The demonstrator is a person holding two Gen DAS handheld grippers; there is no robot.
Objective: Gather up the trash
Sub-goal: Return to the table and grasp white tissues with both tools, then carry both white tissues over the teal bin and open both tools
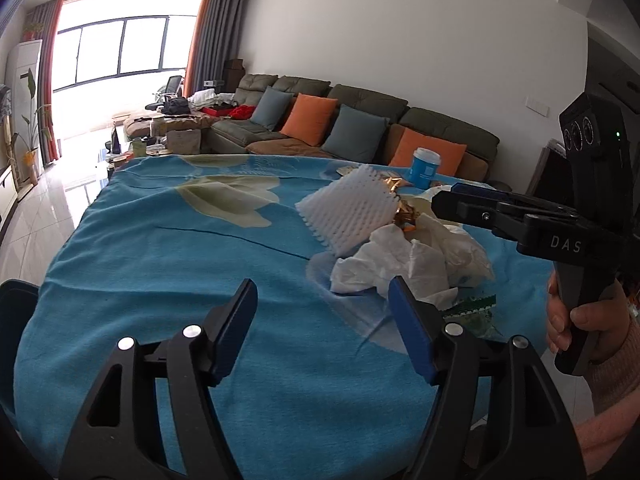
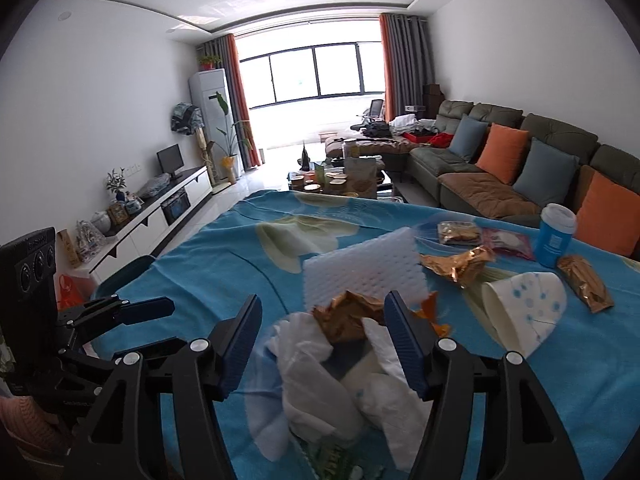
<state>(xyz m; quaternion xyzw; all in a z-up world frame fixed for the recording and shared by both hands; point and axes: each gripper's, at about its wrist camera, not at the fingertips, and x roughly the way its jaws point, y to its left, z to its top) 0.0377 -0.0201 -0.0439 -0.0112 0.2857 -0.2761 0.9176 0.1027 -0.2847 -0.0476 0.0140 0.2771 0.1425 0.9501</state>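
Covering the table, a blue floral cloth (image 1: 168, 280) carries the trash: foam netting (image 1: 352, 210), crumpled tissues (image 2: 320, 384). Only the right view shows the tipped paper cup (image 2: 528, 312) and gold wrappers (image 2: 460, 266). Left gripper (image 1: 322, 324) and right gripper (image 2: 322, 340): both spread, gripping nothing.

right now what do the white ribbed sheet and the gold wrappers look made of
White ribbed sheet: looks like soft plastic foam, matte, with a regular ridged grid and a toothed edge. Gold wrappers: probably metallised foil film, shiny and sharply crinkled.
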